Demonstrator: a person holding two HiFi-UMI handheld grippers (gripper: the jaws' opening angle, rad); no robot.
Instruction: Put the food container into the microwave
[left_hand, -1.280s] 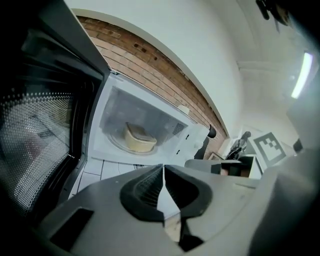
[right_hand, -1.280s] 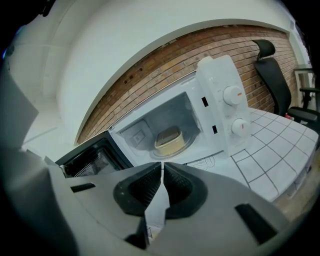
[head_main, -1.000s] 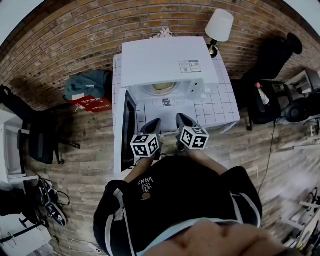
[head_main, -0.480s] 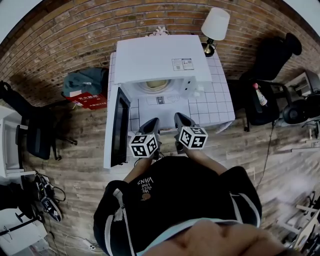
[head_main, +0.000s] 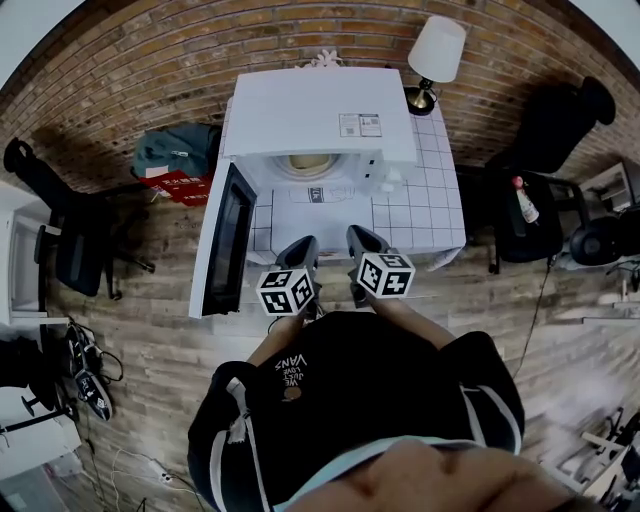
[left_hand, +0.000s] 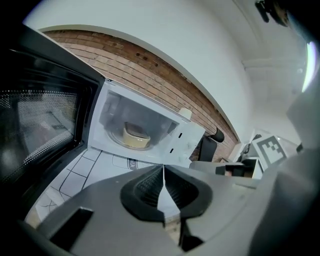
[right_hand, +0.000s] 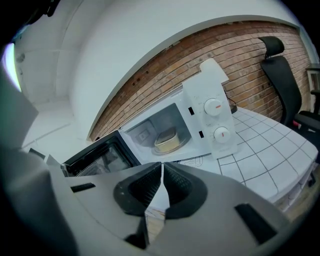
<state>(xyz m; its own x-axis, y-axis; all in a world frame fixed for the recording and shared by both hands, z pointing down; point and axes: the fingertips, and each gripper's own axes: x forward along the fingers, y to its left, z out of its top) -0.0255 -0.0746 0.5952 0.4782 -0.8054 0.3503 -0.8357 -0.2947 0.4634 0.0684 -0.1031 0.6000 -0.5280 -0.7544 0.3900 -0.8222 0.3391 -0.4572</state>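
Head view: shirt (head_main: 385, 385) reads VANS (upside down); left gripper (head_main: 305, 245), right gripper (head_main: 359, 235) jaws together.

Head view looks steeply down, both gripper views face the microwave (head_main: 318, 110)

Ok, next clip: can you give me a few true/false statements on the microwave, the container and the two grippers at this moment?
1. The food container sits inside the microwave. True.
2. The door is closed. False: it stands open, swung out to the left in the head view.
3. The left gripper holds the food container. False: its jaws are together with nothing between them.
4. The right gripper has its jaws together and is empty. True.
5. The microwave stands on the wooden floor. False: it stands on a white tiled table.
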